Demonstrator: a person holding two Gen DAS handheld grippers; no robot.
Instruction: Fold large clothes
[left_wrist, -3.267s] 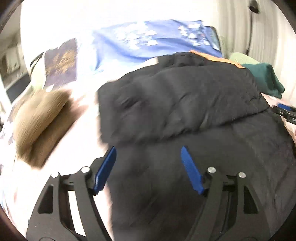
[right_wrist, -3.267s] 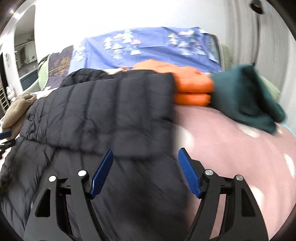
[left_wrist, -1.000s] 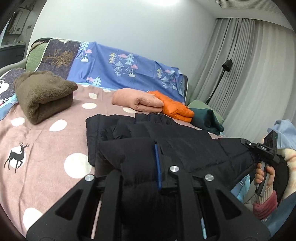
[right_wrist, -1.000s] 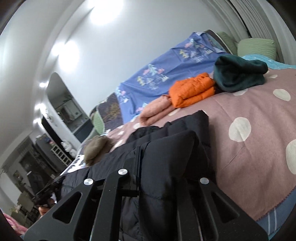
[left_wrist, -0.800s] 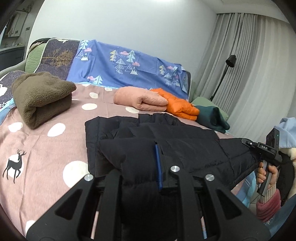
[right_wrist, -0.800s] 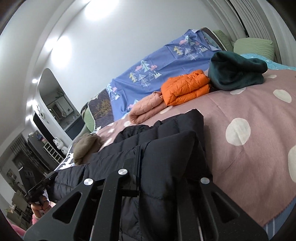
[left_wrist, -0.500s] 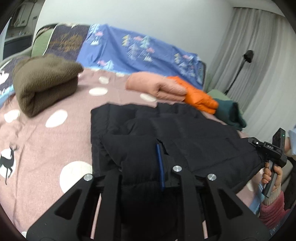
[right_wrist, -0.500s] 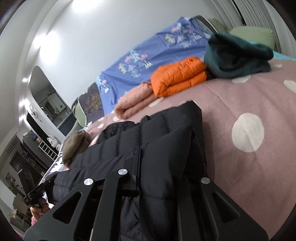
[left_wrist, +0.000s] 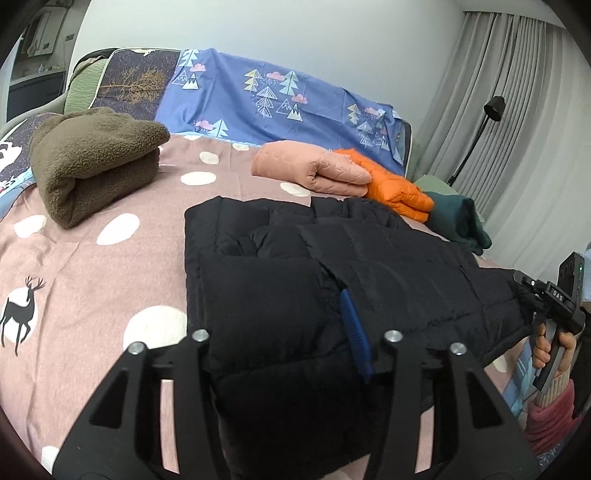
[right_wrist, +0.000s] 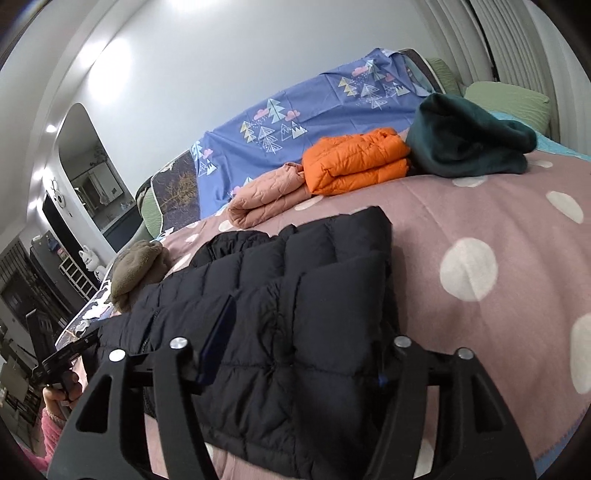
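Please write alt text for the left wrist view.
The left tool grips a folded edge of a black puffer jacket on a pink dotted bedspread. Behind lie folded brown, peach and orange garments.

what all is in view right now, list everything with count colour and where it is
puffer jacket: 1, black, partly folded on the near side of the bed
fleece: 1, brown, folded, far left of bed
quilted jacket: 1, peach pink, folded, behind the black one
down jacket: 1, orange, folded, touching the pink one
green garment: 1, dark green, bundled beside the orange one
bedspread: 1, pink with white dots
blue sheet: 1, tree print, along the headboard
floor lamp: 1, black, by the curtains
left gripper: black and blue, jacket between its fingers
right gripper: black and blue, jacket between its fingers
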